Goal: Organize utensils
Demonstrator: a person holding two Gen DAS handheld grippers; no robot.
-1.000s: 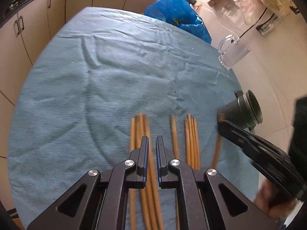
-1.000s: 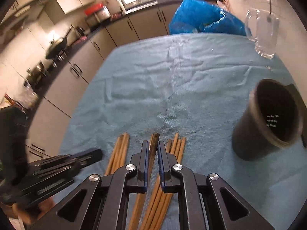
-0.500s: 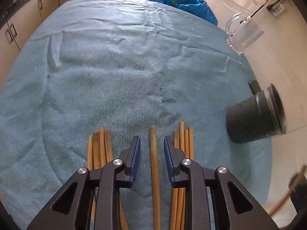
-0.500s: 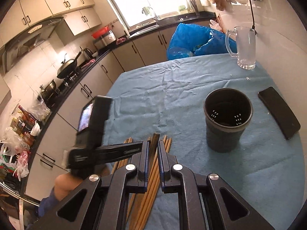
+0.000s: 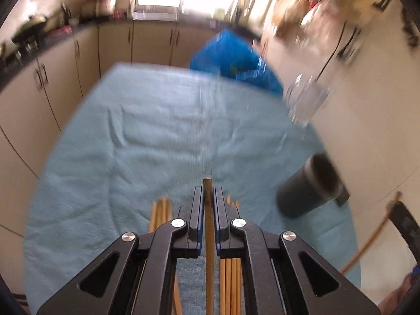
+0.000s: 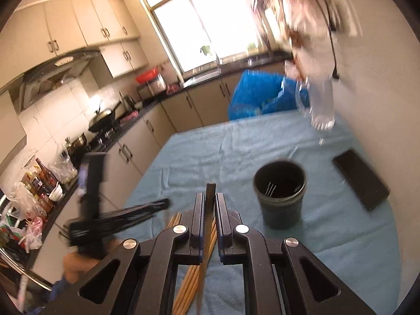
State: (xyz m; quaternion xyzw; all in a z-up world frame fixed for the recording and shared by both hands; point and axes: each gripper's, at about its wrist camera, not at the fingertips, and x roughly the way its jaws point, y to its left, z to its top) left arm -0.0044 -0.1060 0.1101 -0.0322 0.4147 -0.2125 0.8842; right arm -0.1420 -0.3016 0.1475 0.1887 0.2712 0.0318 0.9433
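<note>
Left gripper point(image 5: 208, 199) jaws just closed — now clamped on one chopstick point(image 5: 209, 236). Right gripper point(image 6: 209, 204) likewise grips a chopstick point(image 6: 210, 202). Remaining chopsticks point(image 6: 189, 283) lie on the blue cloth point(image 6: 236, 152) — dark cup point(image 6: 279, 191) upright beside them.

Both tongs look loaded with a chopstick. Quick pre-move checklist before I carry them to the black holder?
1. Left tongs shut on a chopstick, having just closed on it: ok.
2. Right tongs shut on a chopstick: ok.
3. Black holder upright, mouth unobstructed: ok.
4. Towel between tongs and holder clear: ok.
5. Phone and glass mug lie beyond the holder, apart from it: ok.
6. Grip firmness on either chopstick: cannot tell.
</note>
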